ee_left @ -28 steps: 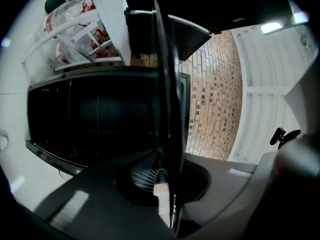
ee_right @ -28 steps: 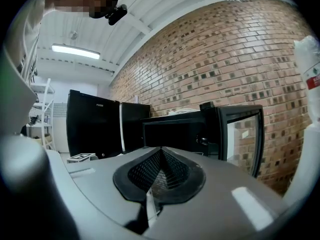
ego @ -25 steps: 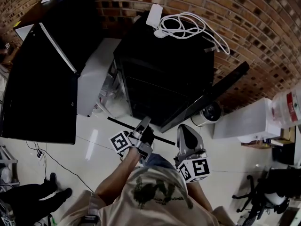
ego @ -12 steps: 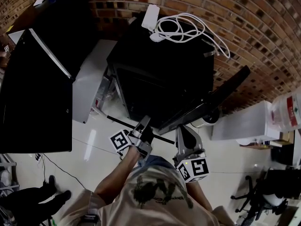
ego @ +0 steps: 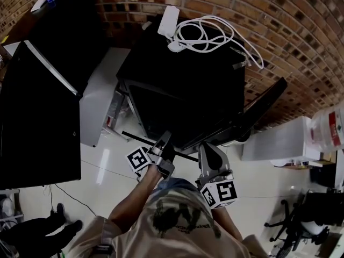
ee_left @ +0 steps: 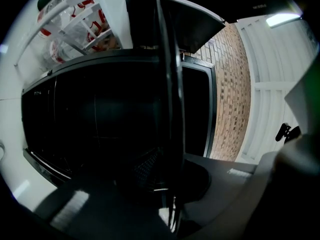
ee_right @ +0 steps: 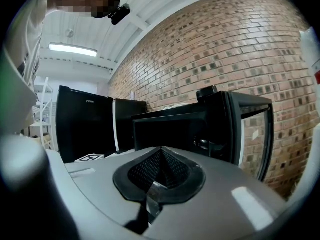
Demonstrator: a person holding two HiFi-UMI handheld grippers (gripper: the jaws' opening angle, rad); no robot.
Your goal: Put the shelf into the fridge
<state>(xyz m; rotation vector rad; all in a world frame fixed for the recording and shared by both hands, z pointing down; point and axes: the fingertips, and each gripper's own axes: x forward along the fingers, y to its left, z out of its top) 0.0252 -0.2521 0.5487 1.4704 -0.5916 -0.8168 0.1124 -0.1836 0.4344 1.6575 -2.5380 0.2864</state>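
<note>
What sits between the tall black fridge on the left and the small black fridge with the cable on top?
A white unit with racks stands in that gap, seen best in the head view; pale floor lies in front of it.

White cable (ego: 199, 44) coiled beside a white power brick (ego: 167, 19); brick wall (ego: 290, 31) behind; black cabinet (ego: 37, 122) on my left.
</note>
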